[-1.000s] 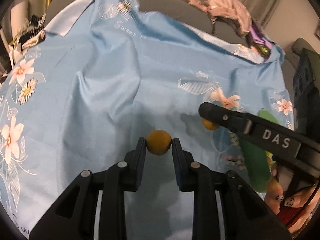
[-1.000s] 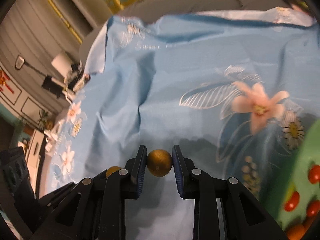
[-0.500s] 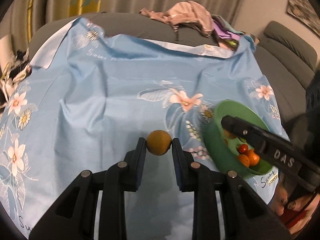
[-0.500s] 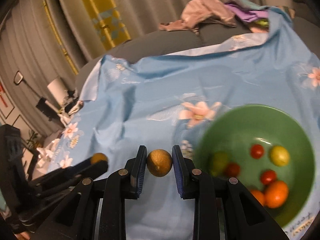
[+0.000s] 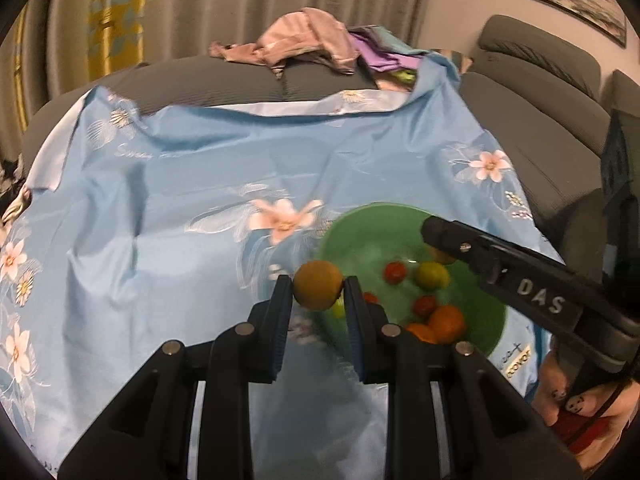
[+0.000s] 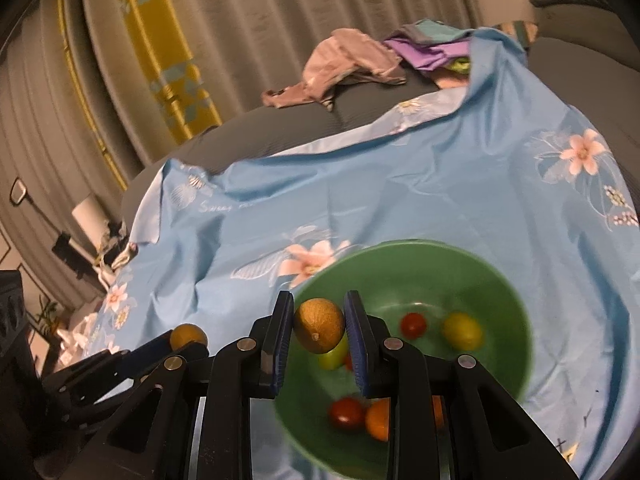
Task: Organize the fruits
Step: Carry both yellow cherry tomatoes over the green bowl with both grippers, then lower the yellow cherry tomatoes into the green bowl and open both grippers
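1. The green bowl sits on the blue flowered cloth and serves as the landmark.
2. The left gripper pinches an orange-yellow fruit between its two pads, and the fruit hangs over the bowl's near-left rim.
3. The right gripper pinches a brownish round fruit between its fingers, above the left part of the bowl's inside.
4. Inside the bowl lie a small red tomato, a yellow-green fruit, a pale green fruit, another red tomato and an orange.
5. Beyond the bowl, at the cloth's far edge, a heap of clothes rests on the grey sofa.
6. From the right wrist view, the left gripper's fruit shows to the left of the bowl, outside its rim.
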### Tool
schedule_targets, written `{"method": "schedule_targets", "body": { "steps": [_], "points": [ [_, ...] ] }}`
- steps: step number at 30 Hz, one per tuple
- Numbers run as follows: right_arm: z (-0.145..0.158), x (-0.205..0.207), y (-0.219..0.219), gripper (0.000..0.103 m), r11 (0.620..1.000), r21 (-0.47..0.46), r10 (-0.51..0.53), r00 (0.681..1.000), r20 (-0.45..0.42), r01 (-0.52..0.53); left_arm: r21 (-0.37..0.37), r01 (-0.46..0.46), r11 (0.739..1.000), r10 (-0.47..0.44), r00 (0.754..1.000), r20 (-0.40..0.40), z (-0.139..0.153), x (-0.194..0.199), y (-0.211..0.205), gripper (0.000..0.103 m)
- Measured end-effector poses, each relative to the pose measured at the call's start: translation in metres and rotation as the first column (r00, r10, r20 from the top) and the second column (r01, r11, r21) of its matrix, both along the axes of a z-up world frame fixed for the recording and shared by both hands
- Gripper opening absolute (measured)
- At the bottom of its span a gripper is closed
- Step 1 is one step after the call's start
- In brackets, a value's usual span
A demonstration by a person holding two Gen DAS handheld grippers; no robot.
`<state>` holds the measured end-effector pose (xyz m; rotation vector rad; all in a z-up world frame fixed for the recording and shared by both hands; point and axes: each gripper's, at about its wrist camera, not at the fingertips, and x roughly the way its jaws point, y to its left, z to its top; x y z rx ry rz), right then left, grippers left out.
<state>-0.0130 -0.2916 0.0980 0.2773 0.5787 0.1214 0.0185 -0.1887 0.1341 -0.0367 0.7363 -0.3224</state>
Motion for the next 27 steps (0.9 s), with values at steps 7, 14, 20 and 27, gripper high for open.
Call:
{"method": "schedule_targets", "body": {
  "steps": [7,14,20,27],
  "points": [
    [-0.007,0.001,-0.029,0.028,0.998,0.035,-0.06,0.998,-0.026,0.061,0.006,0.05,0.999,-0.05,0.998,-0.039,-0.01,0.01,-0.036,0.026],
    [-0.013,0.003,-0.043,0.028,0.995,0.025,-0.096,0.993,-0.064,0.098,0.014,0.08,0.997,-0.078,0.991,-0.106,-0.027,0.023,-0.057,0.026],
    [-0.026,0.013,-0.051,0.028,0.993,0.007,-0.114,0.986,-0.124,0.116,0.03,0.086,0.996,-0.081,0.986,-0.143,-0.037,0.029,-0.066,0.026],
    [-0.034,0.019,-0.055,0.028,0.993,-0.008,-0.118,0.978,-0.17,0.118,0.042,0.087,0.995,-0.079,0.983,-0.167,-0.045,0.033,-0.071,0.026]
  ]
}}
